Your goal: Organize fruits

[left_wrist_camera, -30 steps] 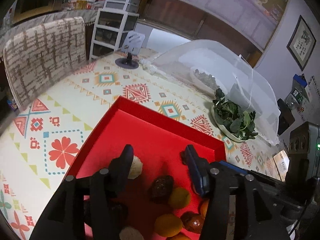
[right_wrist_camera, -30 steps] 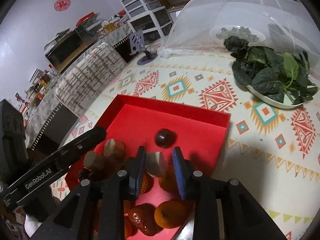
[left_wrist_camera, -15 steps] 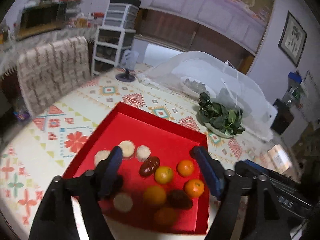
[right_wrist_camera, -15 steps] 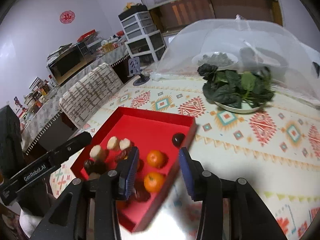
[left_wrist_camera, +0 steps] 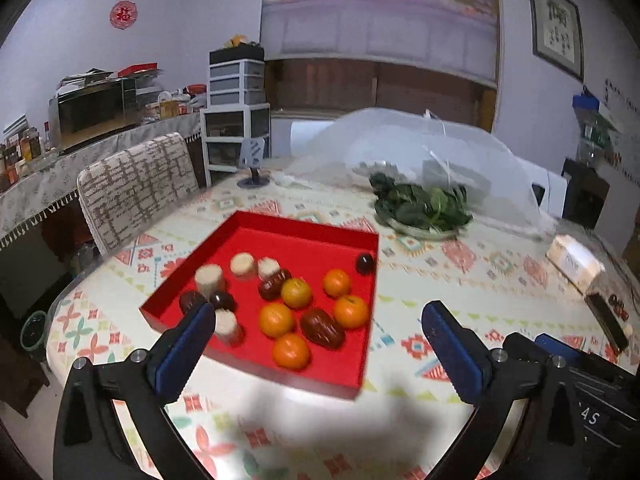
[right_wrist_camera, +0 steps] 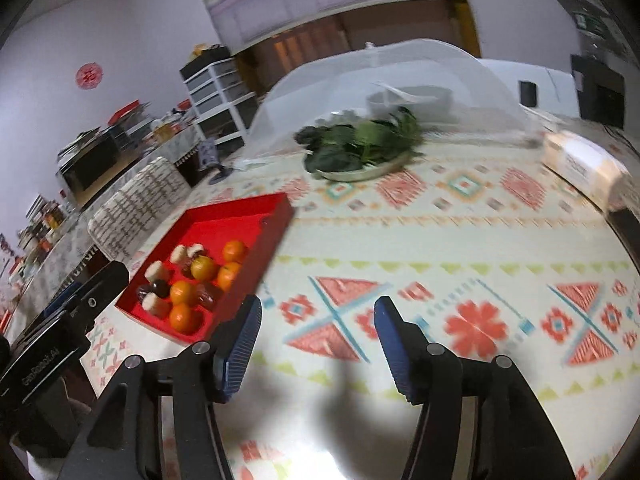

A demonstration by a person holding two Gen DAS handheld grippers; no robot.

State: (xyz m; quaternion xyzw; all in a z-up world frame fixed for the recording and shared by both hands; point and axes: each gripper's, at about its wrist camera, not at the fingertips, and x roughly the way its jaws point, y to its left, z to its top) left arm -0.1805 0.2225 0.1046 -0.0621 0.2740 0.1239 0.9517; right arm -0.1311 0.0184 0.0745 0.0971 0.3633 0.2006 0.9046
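Both tongs pulled back from the red tray since a second ago; then they sat right over the fruit, the right pair closed around a pale piece. Left gripper (left_wrist_camera: pixel 318 322): jaws opening, wide apart, nothing between the blue pads. Right gripper (right_wrist_camera: pixel 316 328): jaws also opening, about half spread, empty, only tablecloth (right_wrist_camera: pixel 460 248) under it.

Readable text: "GenRobot.AI", mirrored, on the left gripper's body in the right wrist view; partial "AS" on the right gripper's body in the left wrist view. A red paper-cut character (left_wrist_camera: pixel 123 14) hangs on the far wall. Writing on the box (left_wrist_camera: pixel 574 260) at right is too blurred to read.

Red tray (left_wrist_camera: pixel 304 227): shallow, square, on the patterned cloth. Holds five oranges (left_wrist_camera: pixel 276 319), four pale cylindrical pieces (left_wrist_camera: pixel 209 276), glossy brown dates (left_wrist_camera: pixel 322 328), and dark round fruit, one (left_wrist_camera: pixel 365 263) alone at the far right corner.

Position: tray is just beyond the left gripper, its near edge between the fingertips. From the right gripper it lies to the left and farther, clear of the jaws. Plate of greens (right_wrist_camera: pixel 360 148) and mesh food cover (right_wrist_camera: pixel 384 80) sit far side.
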